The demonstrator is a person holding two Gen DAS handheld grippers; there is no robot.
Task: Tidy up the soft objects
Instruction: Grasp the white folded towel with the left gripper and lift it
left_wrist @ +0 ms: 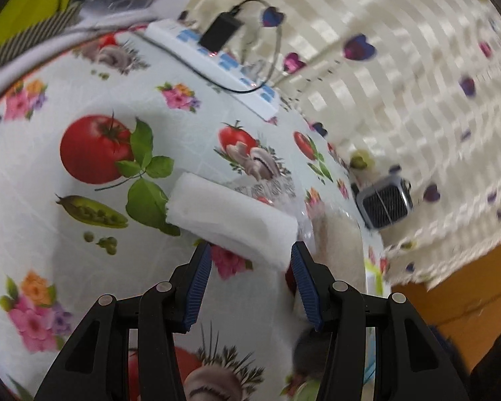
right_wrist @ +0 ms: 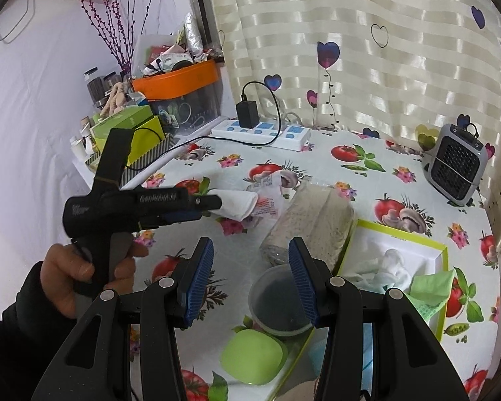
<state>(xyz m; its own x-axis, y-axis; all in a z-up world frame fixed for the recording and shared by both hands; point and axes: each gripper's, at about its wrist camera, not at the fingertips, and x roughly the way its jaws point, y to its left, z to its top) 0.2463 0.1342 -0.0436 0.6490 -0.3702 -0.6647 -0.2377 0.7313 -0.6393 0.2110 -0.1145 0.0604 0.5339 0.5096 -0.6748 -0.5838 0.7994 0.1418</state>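
Note:
A folded white cloth (left_wrist: 230,220) lies on the fruit-print tablecloth just ahead of my left gripper (left_wrist: 250,254), whose blue pads are open with the cloth's near edge between their tips. In the right wrist view the left gripper (right_wrist: 210,209) reaches the same white cloth (right_wrist: 237,202). My right gripper (right_wrist: 250,250) is open and empty, hovering above the table. Beyond it lies a speckled beige sponge-like block (right_wrist: 310,227). A green-rimmed box (right_wrist: 441,250) at the right holds a white cloth (right_wrist: 390,264) and a green cloth (right_wrist: 431,287).
A lidded round tub (right_wrist: 277,304) and a light green soft pad (right_wrist: 254,357) sit under my right gripper. A white power strip (right_wrist: 260,132) with a black charger lies at the back. A grey mini heater (right_wrist: 457,163) stands right. Boxes and an orange bin (right_wrist: 177,82) crowd the back left.

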